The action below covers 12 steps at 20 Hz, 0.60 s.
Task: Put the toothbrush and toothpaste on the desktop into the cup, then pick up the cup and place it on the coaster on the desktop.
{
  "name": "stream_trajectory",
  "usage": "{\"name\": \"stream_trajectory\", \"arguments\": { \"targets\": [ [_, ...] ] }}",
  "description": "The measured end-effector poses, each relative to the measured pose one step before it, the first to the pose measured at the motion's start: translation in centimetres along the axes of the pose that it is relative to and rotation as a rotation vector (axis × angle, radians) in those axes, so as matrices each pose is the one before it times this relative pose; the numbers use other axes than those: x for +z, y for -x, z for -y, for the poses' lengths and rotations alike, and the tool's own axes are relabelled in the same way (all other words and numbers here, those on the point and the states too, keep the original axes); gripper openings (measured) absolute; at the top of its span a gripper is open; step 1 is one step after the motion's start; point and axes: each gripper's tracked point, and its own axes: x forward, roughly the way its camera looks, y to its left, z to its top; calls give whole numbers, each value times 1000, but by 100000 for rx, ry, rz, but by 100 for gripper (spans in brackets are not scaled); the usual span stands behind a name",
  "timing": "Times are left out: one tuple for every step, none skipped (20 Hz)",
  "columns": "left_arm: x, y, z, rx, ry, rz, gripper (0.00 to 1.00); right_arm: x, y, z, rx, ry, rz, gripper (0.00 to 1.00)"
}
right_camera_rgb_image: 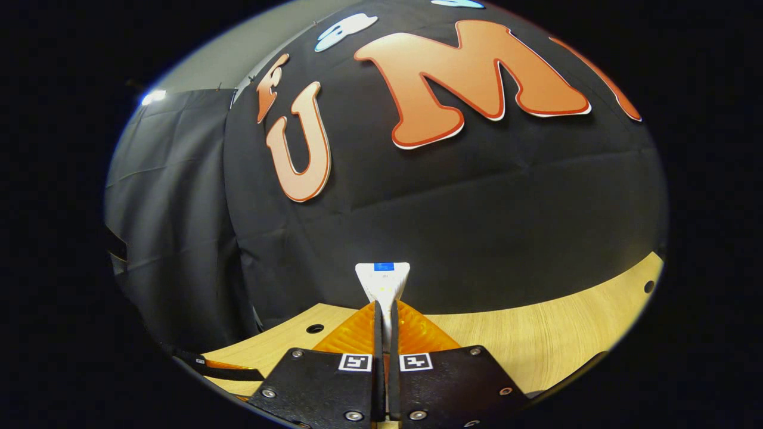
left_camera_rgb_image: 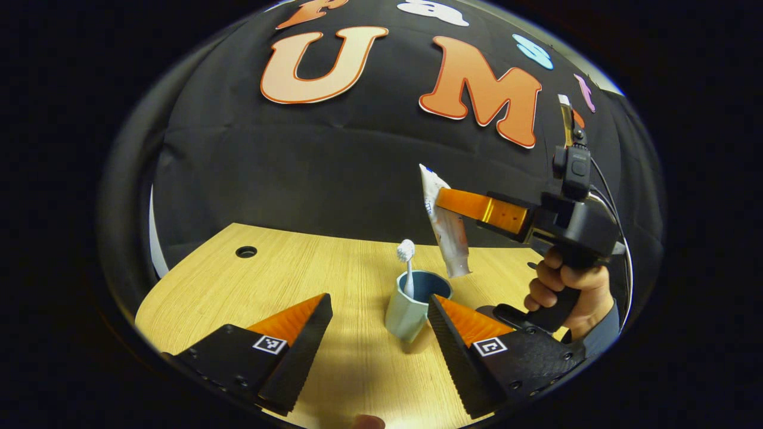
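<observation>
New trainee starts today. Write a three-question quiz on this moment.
1. True or false: the toothbrush stands in the cup.
2. What does the right gripper hold? A) coaster B) toothpaste C) cup
3. Fill in: the left gripper has its fingers ____, with the cup between them and untouched.

Key: 1 true; 2 B, held above the cup over the desk; 3 open.

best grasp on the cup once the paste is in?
Take the cup across its outer wall, low on the body, coming level from the side. It stands upright with the toothbrush sticking out the top, so a top approach would likely foul it.
</observation>
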Motion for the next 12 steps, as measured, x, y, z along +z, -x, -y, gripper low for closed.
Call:
{"name": "stream_trajectory", "arguments": {
  "targets": [
    [-42,273,-255,475,-249,-50,98,-230,-364,-59,-7,202,229,2],
    [20,-221,-72,271,201,14,97,-305,-300,-58,-11,368,-58,2],
    [-293,608,-169,428,244,459,98,-409,-198,34,-138,563,-321,2],
    [69,144,-192,117,198,278,98,-347,-257,67,-160,712,-20,2],
    [-178,148,-240,286,394,292,98,-455,-176,196,-722,417,-523,2],
    [-87,-22,-97,9,170,-305,97,-451,-244,199,-580,-53,-736,3],
    [-156,-104,-107,272,-15,-170,98,-405,-227,94,-267,-122,-403,3],
    [-219,-56,-45,185,-541,-348,98,-375,-160,-52,90,365,-569,3],
    [-355,112,-41,778,-764,-476,98,-544,-240,9,-284,743,-740,2],
    [-157,-103,24,-40,-436,-215,97,-430,-168,-99,-215,966,-513,4],
    [-133,-118,120,166,-386,-369,97,-285,-135,-103,-74,533,-428,4],
    [-197,86,78,227,-523,-165,98,-201,-107,-155,20,56,-848,4]
  ]
}}
